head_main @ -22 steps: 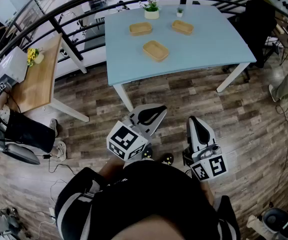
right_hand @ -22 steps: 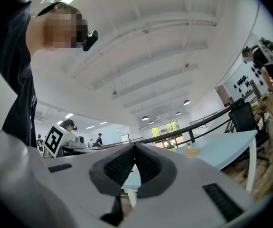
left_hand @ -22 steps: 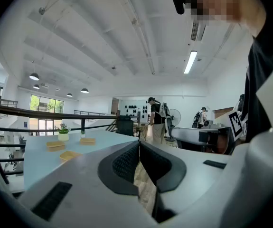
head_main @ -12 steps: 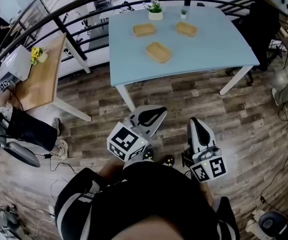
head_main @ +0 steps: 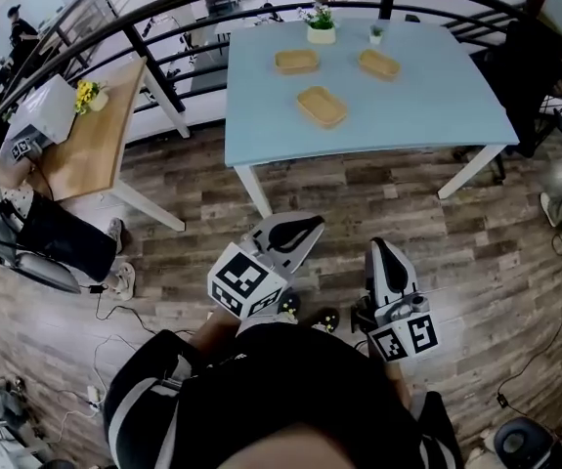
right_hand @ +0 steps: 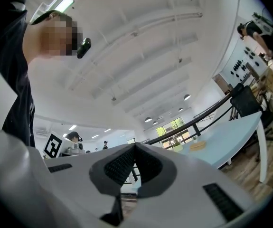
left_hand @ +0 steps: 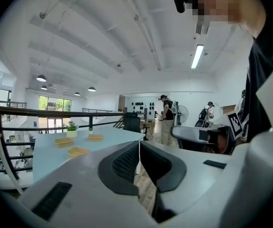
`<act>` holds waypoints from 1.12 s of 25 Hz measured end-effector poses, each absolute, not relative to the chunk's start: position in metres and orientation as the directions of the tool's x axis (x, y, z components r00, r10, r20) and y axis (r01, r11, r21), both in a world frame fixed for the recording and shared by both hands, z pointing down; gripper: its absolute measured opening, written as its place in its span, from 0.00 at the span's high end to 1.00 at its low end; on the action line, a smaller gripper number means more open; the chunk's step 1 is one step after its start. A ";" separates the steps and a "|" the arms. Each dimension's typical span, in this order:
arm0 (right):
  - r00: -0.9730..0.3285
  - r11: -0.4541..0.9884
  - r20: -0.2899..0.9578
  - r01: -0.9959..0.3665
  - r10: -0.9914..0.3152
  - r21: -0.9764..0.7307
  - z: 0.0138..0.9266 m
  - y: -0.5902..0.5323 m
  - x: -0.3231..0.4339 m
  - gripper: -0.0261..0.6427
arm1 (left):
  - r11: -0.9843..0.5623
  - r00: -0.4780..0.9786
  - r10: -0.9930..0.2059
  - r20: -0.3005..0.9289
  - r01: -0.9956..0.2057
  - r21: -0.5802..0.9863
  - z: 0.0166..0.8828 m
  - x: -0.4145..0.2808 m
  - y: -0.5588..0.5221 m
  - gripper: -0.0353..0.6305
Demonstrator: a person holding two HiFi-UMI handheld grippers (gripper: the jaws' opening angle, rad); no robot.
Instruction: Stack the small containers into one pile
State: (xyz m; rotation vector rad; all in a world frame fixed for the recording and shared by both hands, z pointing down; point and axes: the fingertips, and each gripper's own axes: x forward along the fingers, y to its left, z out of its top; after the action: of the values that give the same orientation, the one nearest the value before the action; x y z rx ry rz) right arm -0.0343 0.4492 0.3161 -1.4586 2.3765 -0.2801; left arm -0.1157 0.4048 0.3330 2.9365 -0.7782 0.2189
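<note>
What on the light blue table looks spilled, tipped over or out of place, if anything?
Nothing stands out. The three small containers lie flat and apart on the table, and two plant pots stand upright at its far edge. The left gripper and right gripper are shut and empty.

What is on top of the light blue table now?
Three small containers lie apart, unstacked: one nearer, two behind. A potted plant and a tiny pot stand at the far edge of the table. Nothing covers them; their contents are unclear.
</note>
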 end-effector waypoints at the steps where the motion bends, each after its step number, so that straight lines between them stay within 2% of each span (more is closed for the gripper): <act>1: -0.423 0.460 -0.181 -0.818 -0.888 -0.344 0.317 0.449 -0.034 0.96 | -0.861 0.855 -0.491 0.168 -0.506 0.054 0.333 -0.116 0.405 0.92; 12: -0.494 0.530 -0.193 -0.771 -0.848 -0.353 0.324 0.455 -0.030 0.96 | -0.812 0.815 -0.563 0.140 -0.577 0.089 0.329 -0.117 0.415 0.92; 28: -0.484 0.531 -0.220 -0.756 -0.847 -0.383 0.322 0.465 -0.014 0.96 | -0.810 0.810 -0.567 0.150 -0.581 0.078 0.331 -0.105 0.424 0.92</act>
State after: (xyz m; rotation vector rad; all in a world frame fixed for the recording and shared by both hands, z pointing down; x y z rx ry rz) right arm -0.0138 0.4652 0.3217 -1.3174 2.3935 -0.3307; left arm -0.1050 0.4241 0.3311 2.8735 -0.9150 0.1806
